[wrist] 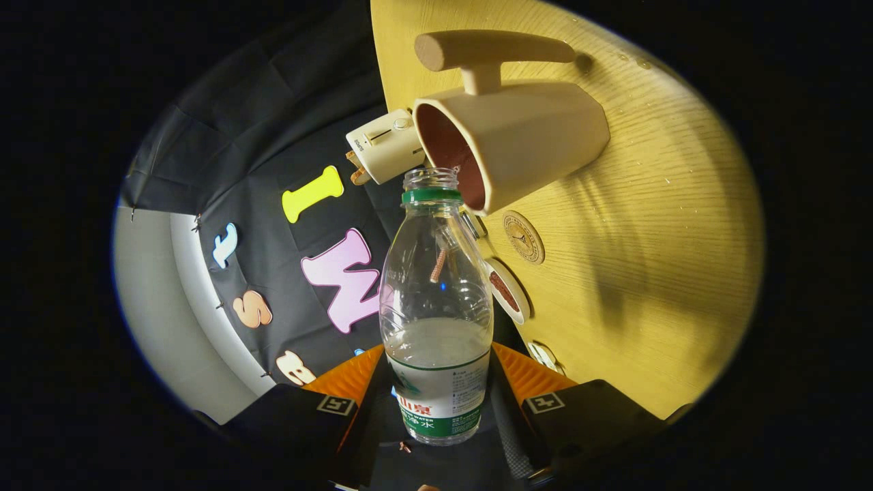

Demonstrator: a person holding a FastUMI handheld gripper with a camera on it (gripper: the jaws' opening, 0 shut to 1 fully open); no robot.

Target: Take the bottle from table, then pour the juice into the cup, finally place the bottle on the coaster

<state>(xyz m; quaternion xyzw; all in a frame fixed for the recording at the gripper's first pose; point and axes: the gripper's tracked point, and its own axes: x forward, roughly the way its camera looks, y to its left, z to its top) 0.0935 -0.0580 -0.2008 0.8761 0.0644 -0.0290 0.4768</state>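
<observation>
The bottle [436, 307] is clamped between both fingers of the gripper [436, 409], tilted, mouth at the cup [508, 146] rim. If tipped off-line, juice could be spilled onto the table [648, 259]

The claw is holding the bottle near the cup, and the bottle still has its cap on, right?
Not quite. The gripper view shows the bottle has no cap: its mouth is open, just below the cup. The claw does hold it between its fingers.
</observation>
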